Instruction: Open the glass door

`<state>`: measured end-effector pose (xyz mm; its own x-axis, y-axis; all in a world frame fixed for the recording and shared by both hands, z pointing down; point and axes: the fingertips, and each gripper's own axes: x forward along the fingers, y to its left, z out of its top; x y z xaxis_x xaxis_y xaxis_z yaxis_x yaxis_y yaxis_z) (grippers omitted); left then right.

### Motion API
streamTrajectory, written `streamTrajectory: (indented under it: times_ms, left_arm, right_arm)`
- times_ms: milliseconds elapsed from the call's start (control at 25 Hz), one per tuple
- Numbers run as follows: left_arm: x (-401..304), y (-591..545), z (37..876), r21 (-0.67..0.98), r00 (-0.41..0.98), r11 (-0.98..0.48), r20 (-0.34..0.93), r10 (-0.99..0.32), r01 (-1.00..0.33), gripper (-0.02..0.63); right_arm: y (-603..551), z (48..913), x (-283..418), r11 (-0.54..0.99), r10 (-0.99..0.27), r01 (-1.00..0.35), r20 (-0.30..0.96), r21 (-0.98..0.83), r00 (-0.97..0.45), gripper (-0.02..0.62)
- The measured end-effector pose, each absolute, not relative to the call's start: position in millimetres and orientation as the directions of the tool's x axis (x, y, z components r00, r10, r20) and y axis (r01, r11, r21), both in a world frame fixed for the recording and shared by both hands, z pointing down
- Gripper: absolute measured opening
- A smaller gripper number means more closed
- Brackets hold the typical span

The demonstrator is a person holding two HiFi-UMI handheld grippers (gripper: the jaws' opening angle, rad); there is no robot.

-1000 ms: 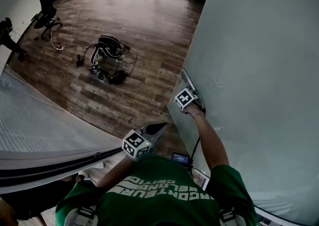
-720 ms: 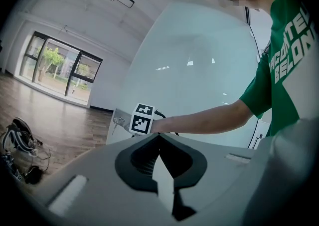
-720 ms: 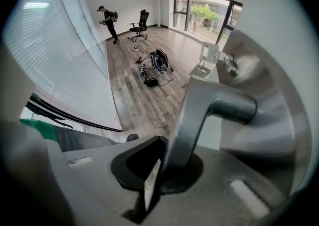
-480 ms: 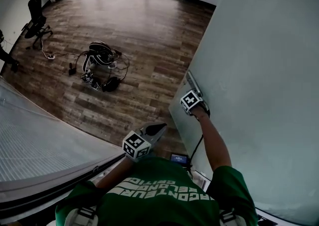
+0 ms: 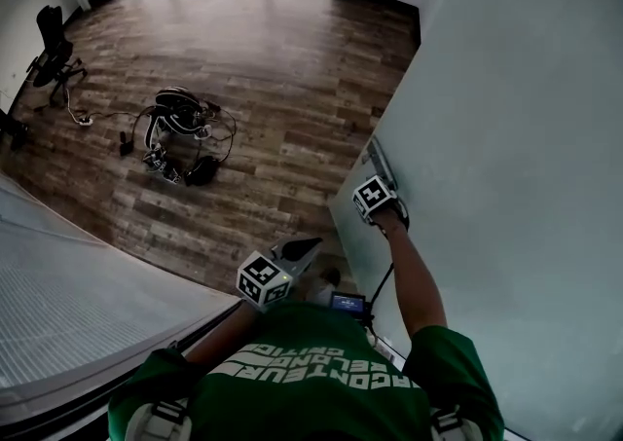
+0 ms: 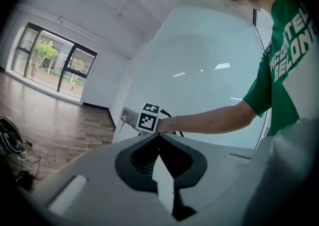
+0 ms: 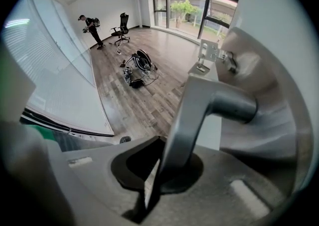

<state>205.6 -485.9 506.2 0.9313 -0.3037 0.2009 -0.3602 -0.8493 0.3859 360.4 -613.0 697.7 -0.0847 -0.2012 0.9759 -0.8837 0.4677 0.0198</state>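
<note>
The right gripper [image 7: 160, 167] pinches the bent silver metal handle [image 7: 197, 115] of the big pale glass door [image 5: 506, 137] on the right, and the left gripper [image 6: 159, 139] has its jaws pressed together.

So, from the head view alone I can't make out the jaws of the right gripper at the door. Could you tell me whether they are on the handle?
Observer: Yes. The right gripper view shows the right gripper shut on the silver metal lever handle of the pale, green-tinted glass door. The lever runs down between its pads.
Operator: Thank you. And is the left gripper holding anything?
Observer: No. In the left gripper view the left gripper has its jaws together, with nothing between them.
</note>
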Motion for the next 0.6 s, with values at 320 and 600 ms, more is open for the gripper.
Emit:
streamTrajectory:
  times_ms: [320,600]
  left_arm:
    - [269,-515,501,0.377,0.941,-0.863,0.18,-0.288,-0.336,0.011]
    - [311,-526,504,0.375,0.946,-0.87,0.187,-0.266,-0.319,0.011]
  right_arm:
    - [-629,701,415,0.396,-0.213,-0.918,0.974,0.02,-0.071,-0.008]
    - [-639,701,466,0.331,-0.229,-0.943,0.972,0.026,-0.054,-0.008]
